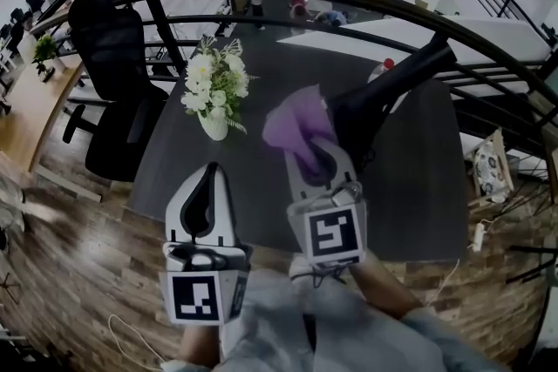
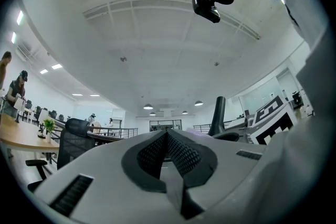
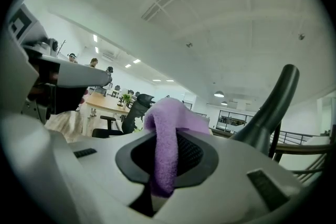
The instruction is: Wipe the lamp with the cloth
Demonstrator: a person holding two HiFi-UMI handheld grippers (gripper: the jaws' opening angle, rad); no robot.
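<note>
Purple cloth is pinched in the right tool, just left of the black lamp whose arm slants toward upper right; left tool closed and empty, lower left.

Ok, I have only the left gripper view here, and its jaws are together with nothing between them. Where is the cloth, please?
Observer: The right gripper holds the purple cloth; its jaws are closed on it.
Operator: And is it on the lamp already?
Observer: In the head view the cloth sits right against the lower part of the black lamp, but I cannot confirm real contact.
Operator: Is anything else close by?
Observer: Yes, a vase of white flowers stands on the dark table, to the left of the lamp.
</note>
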